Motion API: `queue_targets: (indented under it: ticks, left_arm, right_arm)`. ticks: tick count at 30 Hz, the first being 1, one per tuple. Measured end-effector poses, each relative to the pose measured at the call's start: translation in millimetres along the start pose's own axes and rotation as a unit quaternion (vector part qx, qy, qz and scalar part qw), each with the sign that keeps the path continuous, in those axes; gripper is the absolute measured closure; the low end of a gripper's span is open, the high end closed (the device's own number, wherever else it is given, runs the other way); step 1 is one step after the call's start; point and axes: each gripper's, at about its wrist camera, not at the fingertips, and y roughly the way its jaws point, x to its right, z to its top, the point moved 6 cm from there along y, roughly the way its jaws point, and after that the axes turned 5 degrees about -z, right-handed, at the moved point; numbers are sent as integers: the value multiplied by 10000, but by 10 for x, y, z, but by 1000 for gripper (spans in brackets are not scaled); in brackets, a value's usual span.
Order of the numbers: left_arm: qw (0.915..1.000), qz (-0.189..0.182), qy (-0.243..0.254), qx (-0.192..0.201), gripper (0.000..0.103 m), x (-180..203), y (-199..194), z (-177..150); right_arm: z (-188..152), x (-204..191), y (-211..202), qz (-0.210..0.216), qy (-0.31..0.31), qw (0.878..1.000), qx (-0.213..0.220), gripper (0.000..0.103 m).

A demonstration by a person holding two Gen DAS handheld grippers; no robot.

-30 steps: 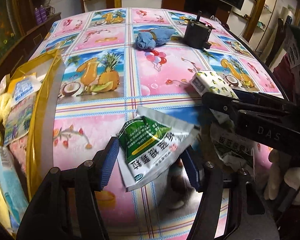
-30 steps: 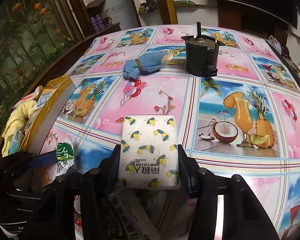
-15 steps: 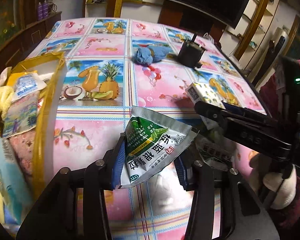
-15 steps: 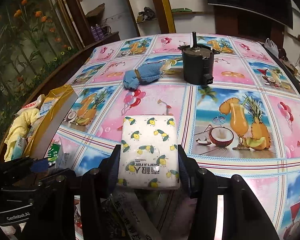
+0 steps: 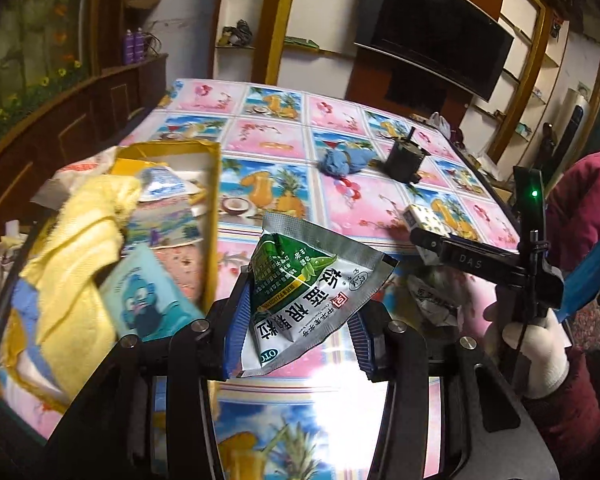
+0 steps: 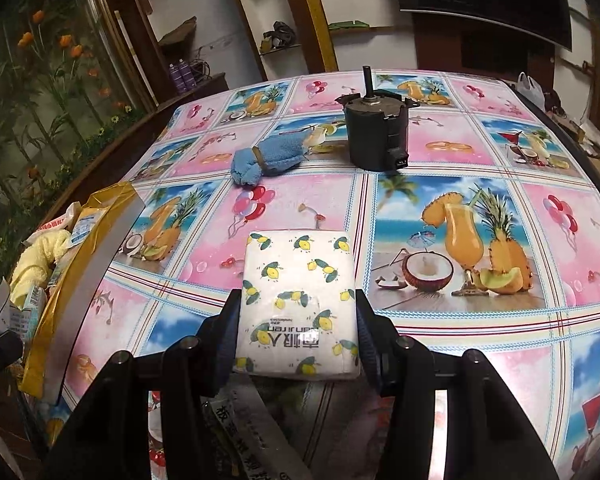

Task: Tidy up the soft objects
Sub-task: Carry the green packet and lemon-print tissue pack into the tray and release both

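The glossy vinyl tablecloth (image 6: 452,160) is slick, so anything set on it slides. At its left edge sits the shallow gold-rimmed tray (image 5: 212,216), heaped with a yellow terry towel (image 5: 76,248) and flat packets. The right gripper (image 6: 298,320) squeezes a soft lemon-print tissue pack (image 6: 298,296) near the front edge. The left gripper (image 5: 298,320) has just clamped a crinkly green foil sachet (image 5: 304,292), buckling it; carry it low over the tray's rim and release only above the pile. 1 blue cloth (image 6: 266,158) lies far off.
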Motion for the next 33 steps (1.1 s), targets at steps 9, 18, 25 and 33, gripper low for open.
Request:
queue_targets:
  ticks: [9, 18, 25, 33]
  left_arm:
    - [9990, 415, 79, 141, 58, -112, -177, -74]
    - [9976, 653, -5, 207, 58, -326, -351, -129]
    - [9979, 588, -129, 242, 58, -426, -392, -169]
    - [9976, 542, -324, 285, 58, -623, -429, -186]
  right_arm:
    - [-36, 28, -43, -31, 44, 10000, 48, 51]
    - [3, -87, -372, -204, -249, 9986, 428, 51]
    - [55, -419, -643, -14, -603, 9968, 516, 51]
    - [43, -948, -688, 242, -1022, 9933, 485, 51]
